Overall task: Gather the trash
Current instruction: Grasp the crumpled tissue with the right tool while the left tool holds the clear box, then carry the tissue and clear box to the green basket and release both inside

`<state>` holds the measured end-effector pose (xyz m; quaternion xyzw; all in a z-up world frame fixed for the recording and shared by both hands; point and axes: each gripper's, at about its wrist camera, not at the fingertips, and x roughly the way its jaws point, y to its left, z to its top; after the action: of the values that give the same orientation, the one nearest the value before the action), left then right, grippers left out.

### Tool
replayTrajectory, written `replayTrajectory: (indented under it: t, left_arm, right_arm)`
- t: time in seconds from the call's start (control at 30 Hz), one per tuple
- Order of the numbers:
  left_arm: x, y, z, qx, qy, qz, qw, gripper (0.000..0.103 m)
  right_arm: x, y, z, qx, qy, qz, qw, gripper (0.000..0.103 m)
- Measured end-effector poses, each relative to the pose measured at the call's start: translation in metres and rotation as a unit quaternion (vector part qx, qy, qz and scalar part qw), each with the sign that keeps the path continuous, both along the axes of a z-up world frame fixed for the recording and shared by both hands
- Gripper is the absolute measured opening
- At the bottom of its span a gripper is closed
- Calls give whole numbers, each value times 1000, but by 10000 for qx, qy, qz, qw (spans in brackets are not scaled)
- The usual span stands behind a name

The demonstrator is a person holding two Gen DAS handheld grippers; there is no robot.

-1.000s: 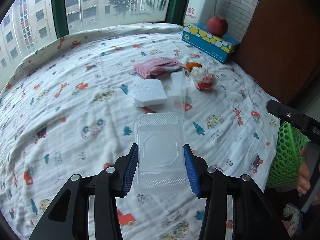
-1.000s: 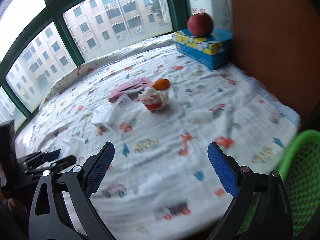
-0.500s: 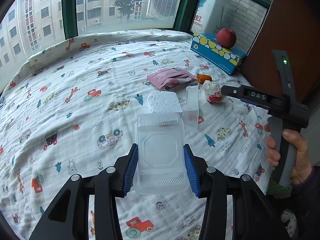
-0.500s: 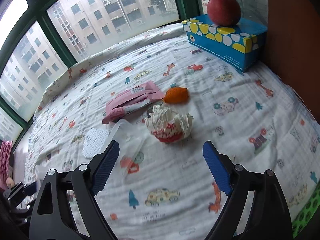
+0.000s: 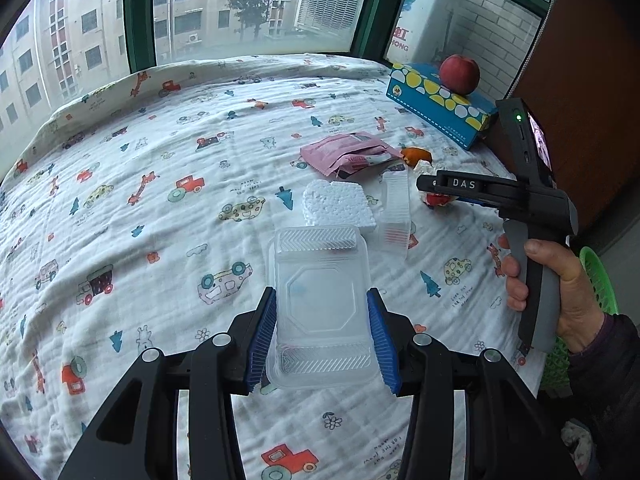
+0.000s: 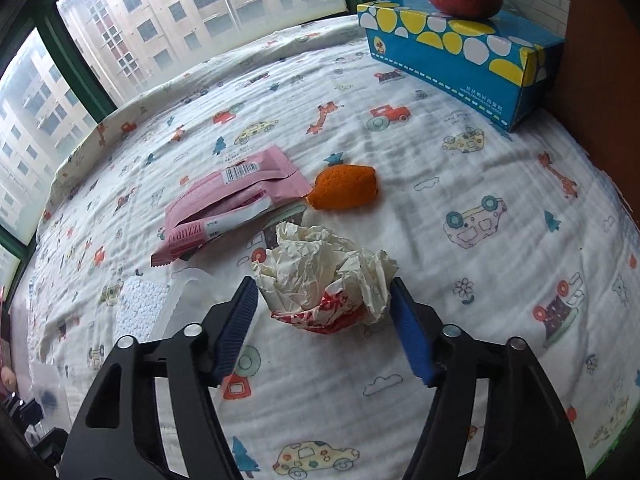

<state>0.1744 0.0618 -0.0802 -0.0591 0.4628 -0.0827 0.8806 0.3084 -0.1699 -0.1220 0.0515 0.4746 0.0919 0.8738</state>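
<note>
The left gripper (image 5: 322, 338) grips a clear plastic clamshell tray (image 5: 320, 304) above the near bedspread. The right gripper (image 6: 324, 324), jaws wide, straddles the crumpled white-and-red paper wrapper (image 6: 326, 280) mid-bed, apparently untouched. Pickup is in hand; next, I judge, close gently on the wrapper, then carry it to the green mesh basket (image 5: 596, 276) at right.

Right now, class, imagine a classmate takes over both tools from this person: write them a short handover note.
Left tool: shut on the clear plastic container, held above the bed.
Right tool: open, fingers on either side of the crumpled paper wrapper, not yet closed on it.
On the printed bedsheet: pink snack packet, orange peel, white foam piece, a small clear plastic piece.
Green basket sits off the bed's right edge.
Done: container picked up.
Left: grip the wrapper, bin both, then collect the rest.
</note>
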Motion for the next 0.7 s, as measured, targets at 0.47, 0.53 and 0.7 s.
replayTrajectory:
  t: [0.47, 0.53, 0.7]
  left_arm:
    - [-6, -23, 17, -17, -187, -237, 9995, 44]
    - [-8, -35, 22, -47, -229, -353, 9991, 44]
    - [-15, -69, 35, -105, -355, -682, 9970, 44]
  right_arm:
    - [-77, -38, 41, -98, -439, -60, 9990, 58]
    - [-97, -50, 47, -64, -482, -142, 9987, 58]
    - [-144, -86, 63, -66, -596, -435, 9973, 58]
